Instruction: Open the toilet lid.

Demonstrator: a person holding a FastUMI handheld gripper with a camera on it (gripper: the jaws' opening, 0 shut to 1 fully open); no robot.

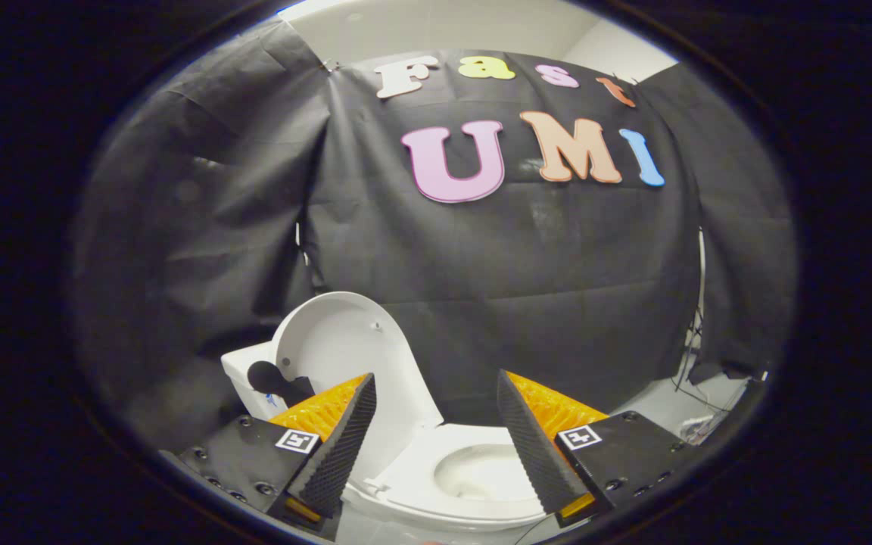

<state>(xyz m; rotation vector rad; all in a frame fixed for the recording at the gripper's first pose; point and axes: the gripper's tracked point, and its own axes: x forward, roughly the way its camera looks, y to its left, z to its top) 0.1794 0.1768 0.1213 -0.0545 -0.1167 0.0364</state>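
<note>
A white toilet stands below and ahead of me, its lid raised upright and leaning back toward the tank. The seat ring and the bowl lie exposed, seen between and beneath my fingers. My gripper is open, its two orange-and-black fingers spread wide with nothing between them. The left finger overlaps the lower edge of the lid in the view; whether it touches it I cannot tell. The right finger stands over the bowl's right rim.
Black cloth walls close in behind and on both sides of the toilet. A small dark knob-like shape sits at the lid's left edge. Pale floor with some cables lies to the right.
</note>
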